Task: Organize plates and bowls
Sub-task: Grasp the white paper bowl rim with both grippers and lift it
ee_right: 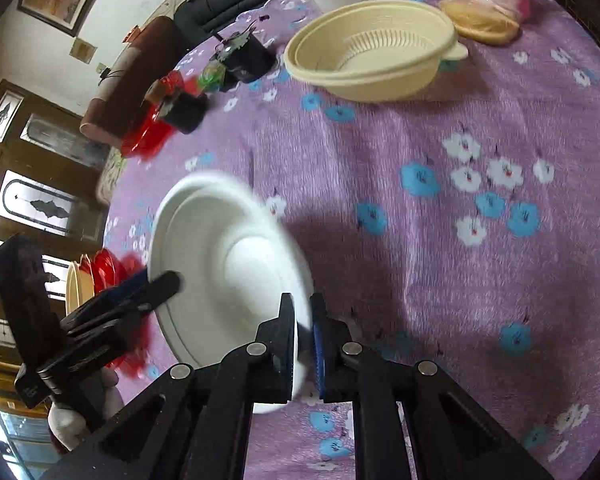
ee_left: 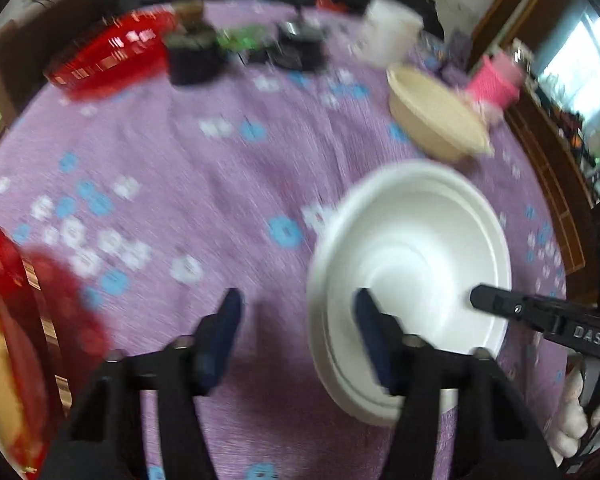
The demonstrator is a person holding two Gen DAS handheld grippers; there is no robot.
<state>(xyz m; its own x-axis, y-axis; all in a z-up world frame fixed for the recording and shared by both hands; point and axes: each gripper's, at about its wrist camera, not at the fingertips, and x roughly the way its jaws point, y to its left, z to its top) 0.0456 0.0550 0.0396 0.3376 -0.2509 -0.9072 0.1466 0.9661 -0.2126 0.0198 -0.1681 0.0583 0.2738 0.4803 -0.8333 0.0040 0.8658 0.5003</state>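
White bowl point(ee_right: 236, 268): nested stack, tilted, near side of the purple tabletop point(ee_right: 440, 208). Right tongs point(ee_right: 303, 332) clamped on its near rim; left tongs point(ee_left: 296, 316) apart, one finger inside the opposite rim. Advice: close left before lifting; keep stack level.

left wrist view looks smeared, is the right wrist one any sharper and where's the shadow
Left wrist view: motion blur throughout, the white bowl and tablecloth streaked. Right wrist view: sharper, cream strainer crisp, only the bowl's rim smeared; the shadow falls on the cloth right of the bowl.
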